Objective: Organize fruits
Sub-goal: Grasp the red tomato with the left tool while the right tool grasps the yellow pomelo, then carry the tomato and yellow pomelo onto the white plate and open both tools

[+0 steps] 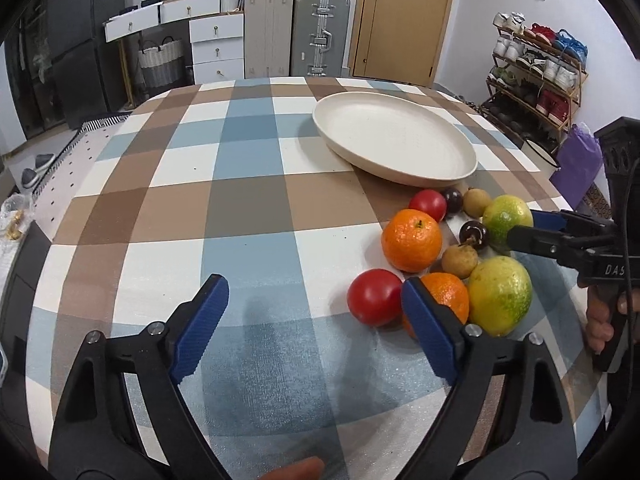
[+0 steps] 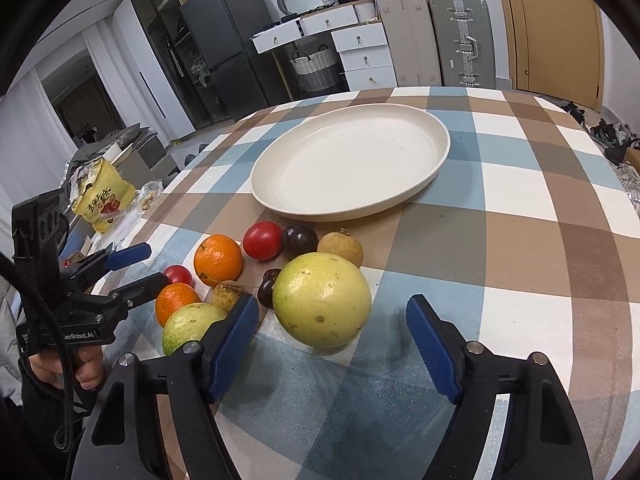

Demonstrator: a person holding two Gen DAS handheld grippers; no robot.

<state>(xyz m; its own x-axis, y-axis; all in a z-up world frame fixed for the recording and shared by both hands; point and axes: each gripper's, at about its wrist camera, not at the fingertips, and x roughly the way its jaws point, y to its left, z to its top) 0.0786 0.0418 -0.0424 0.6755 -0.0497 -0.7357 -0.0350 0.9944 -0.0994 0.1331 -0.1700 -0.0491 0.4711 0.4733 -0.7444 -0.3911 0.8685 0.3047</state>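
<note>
A: Where do the left tongs stand?
B: Released, over bare desk; the red tomato lies just inside their right finger, which hides part of an orange.
A: And the right tongs?
B: Released too, the pale guava between the fingers, untouched. The plate lies beyond.
</note>
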